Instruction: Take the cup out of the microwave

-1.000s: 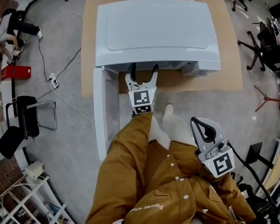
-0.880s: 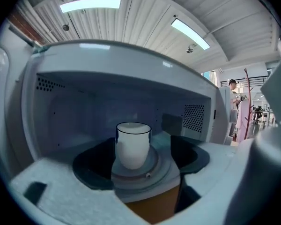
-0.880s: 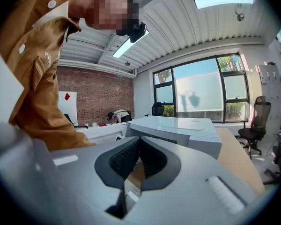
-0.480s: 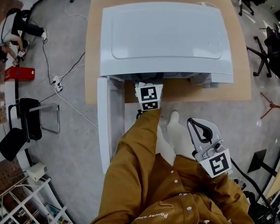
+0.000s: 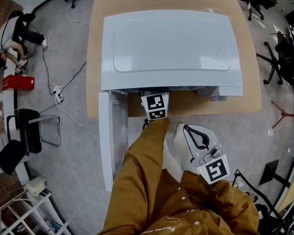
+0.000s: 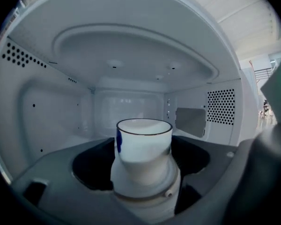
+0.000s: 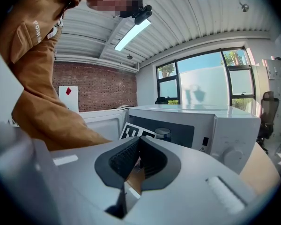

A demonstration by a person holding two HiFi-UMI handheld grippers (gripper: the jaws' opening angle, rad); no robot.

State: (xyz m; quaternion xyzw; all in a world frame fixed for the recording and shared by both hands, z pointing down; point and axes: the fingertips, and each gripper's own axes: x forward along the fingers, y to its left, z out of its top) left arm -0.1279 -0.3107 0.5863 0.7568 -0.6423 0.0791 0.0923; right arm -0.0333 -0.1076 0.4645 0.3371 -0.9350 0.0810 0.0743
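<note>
One cup (image 6: 144, 139) between spread jaws of L gripper (image 6: 143, 161) in microwave (image 5: 171, 48), door (image 5: 110, 136) open; R gripper (image 5: 191, 132) closed, empty.

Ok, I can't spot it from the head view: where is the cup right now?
In the left gripper view the cup stands upright inside the microwave, between the open jaws of the left gripper, with a gap on each side.

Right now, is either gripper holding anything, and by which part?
Right gripper: shut, empty. Left gripper: jaws flank the white cup at its lower body; whether they grip it cannot be told.
</note>
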